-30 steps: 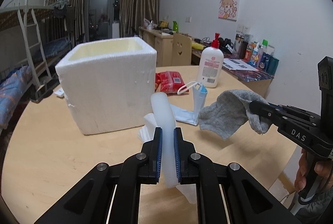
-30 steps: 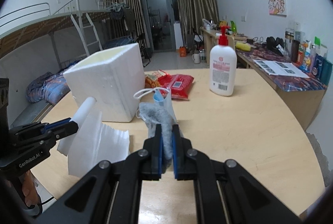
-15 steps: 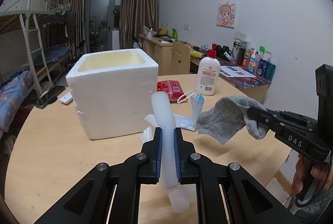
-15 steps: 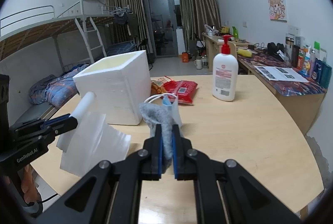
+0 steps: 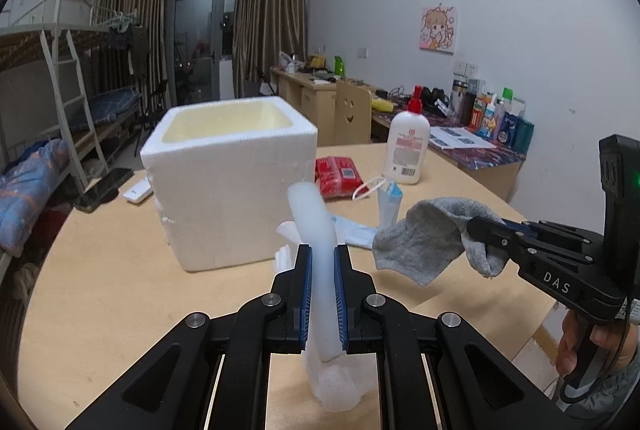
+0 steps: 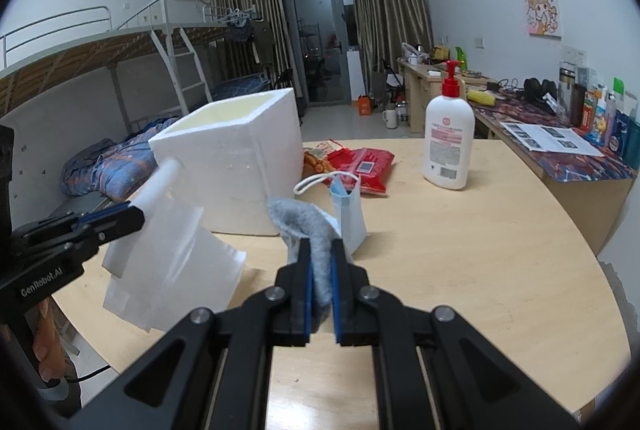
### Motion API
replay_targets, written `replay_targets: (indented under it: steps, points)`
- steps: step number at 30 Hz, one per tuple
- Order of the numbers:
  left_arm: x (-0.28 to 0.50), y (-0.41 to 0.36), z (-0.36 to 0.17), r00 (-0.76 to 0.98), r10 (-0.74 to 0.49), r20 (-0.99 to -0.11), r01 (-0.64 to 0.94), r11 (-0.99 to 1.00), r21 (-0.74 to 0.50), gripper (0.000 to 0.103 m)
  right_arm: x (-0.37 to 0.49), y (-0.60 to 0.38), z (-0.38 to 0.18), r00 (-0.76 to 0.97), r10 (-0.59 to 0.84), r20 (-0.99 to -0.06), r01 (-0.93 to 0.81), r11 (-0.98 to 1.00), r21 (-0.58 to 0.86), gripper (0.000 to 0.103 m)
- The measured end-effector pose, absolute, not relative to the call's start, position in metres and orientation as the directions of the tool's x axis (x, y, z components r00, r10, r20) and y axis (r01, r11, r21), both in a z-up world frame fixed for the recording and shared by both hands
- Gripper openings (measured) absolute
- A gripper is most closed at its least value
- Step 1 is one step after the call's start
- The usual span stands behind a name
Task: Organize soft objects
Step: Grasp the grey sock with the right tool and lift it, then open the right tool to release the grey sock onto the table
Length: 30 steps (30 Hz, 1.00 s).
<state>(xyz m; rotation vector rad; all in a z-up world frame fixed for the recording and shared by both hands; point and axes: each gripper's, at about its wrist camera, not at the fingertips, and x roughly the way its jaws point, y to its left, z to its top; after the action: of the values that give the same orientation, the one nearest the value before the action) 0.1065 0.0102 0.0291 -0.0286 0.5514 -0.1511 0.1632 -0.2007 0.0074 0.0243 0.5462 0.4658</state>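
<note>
Both grippers were built of black linkage arms joined by round silver screws, with ribbed blue pads lining the fingers. The left gripper [image 5: 321, 262] was marked "GenRobot.AI" in white on its side. The right gripper [image 6: 321, 262] was marked "DAS", and a green light was lit on its housing. A grey sleeve [image 5: 624, 378] was worn.

- The foam sheet [image 5: 320, 294] runs behind the left claw [image 5: 321, 294] at lower centre.
- The hand [image 5: 576, 346] is cut off at lower right.
- Bottle [image 6: 449, 146] print is unreadable.
</note>
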Motion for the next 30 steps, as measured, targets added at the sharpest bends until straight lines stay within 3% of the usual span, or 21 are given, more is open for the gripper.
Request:
replay_targets:
  steps: [17,20,22,24,30]
  points:
    - [0.120,0.028,0.006,0.809,-0.128,-0.573,0.093,0.992,-0.091,0.011,0.181,-0.185,-0.026,0.693,0.414,-0.590,-0.411,0.899,0.148,0.013]
    - [0.121,0.029,0.005,0.808,-0.129,-0.575,0.092,0.991,-0.093,0.011,0.180,-0.181,-0.029,0.691,0.402,-0.601,-0.413,0.902,0.128,0.023]
    - [0.122,0.030,0.004,0.806,-0.130,-0.577,0.092,0.991,-0.095,0.011,0.179,-0.179,-0.029,0.693,0.395,-0.603,-0.415,0.902,0.114,0.048]
    - [0.123,0.031,0.003,0.804,-0.131,-0.580,0.092,0.991,-0.096,0.011,0.175,-0.177,-0.027,0.699,0.392,-0.598,-0.417,0.903,0.104,0.063]
    - [0.123,0.033,0.004,0.807,-0.134,-0.575,0.093,0.991,-0.099,0.011,0.170,-0.176,-0.018,0.720,0.399,-0.567,-0.421,0.901,0.099,0.064]
